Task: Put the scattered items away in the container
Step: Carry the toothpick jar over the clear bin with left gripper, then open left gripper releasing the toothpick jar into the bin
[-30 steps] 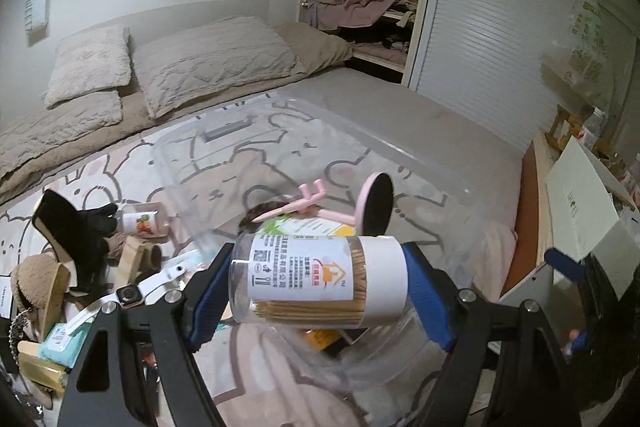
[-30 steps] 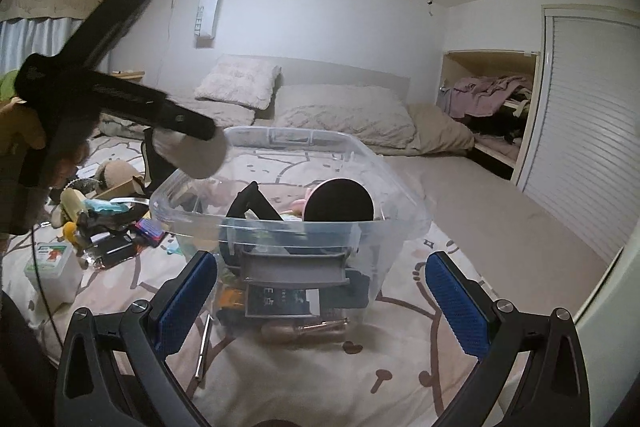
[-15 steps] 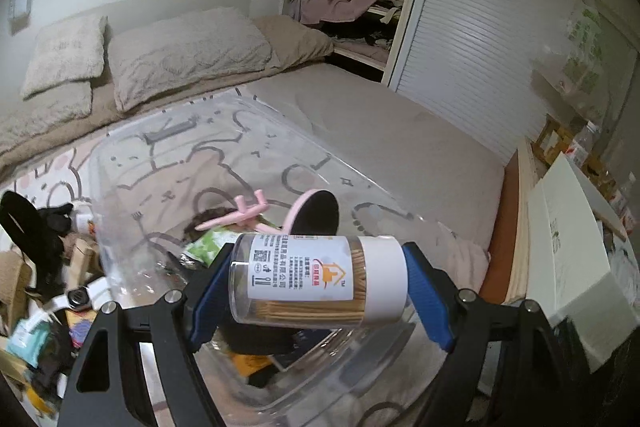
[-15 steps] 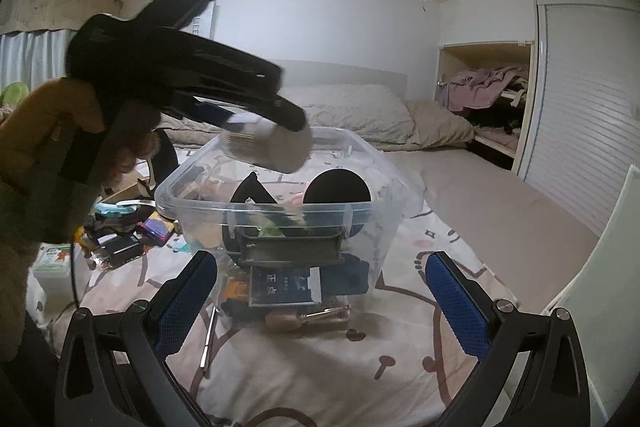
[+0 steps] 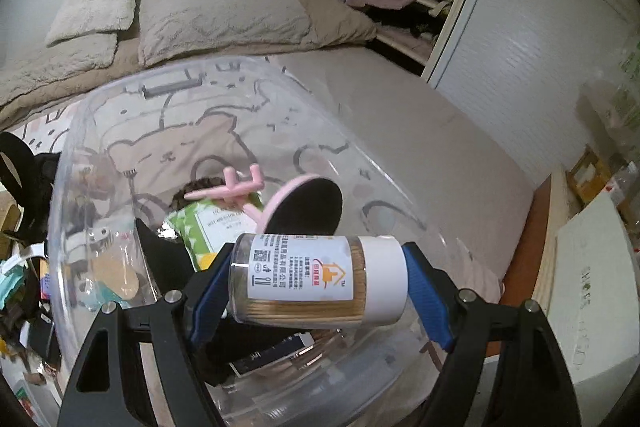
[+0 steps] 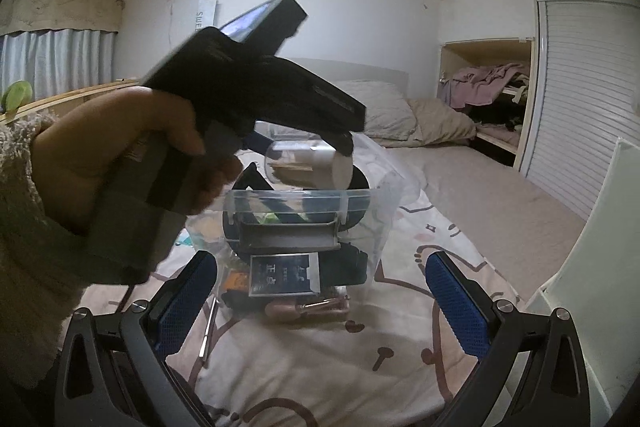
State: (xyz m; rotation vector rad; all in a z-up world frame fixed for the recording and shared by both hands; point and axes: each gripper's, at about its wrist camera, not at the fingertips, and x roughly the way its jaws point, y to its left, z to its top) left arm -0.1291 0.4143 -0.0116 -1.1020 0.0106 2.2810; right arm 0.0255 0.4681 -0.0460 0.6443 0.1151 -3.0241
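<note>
The left tool (image 5: 318, 285), clamping the clear, white-capped jar of wooden toothpicks (image 5: 320, 281), moved from beside the clear plastic storage box (image 5: 80, 131) to above its opening, tilting downward.

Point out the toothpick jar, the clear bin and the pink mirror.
toothpick jar (image 5: 320, 279), left wrist view, on its paper label.
clear bin (image 6: 296, 193), right wrist view, on its near rim.
pink mirror (image 5: 308, 207), left wrist view, on its dark round face.

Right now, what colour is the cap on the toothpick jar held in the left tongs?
White, on the toothpick jar; clearest in the left wrist view.
</note>
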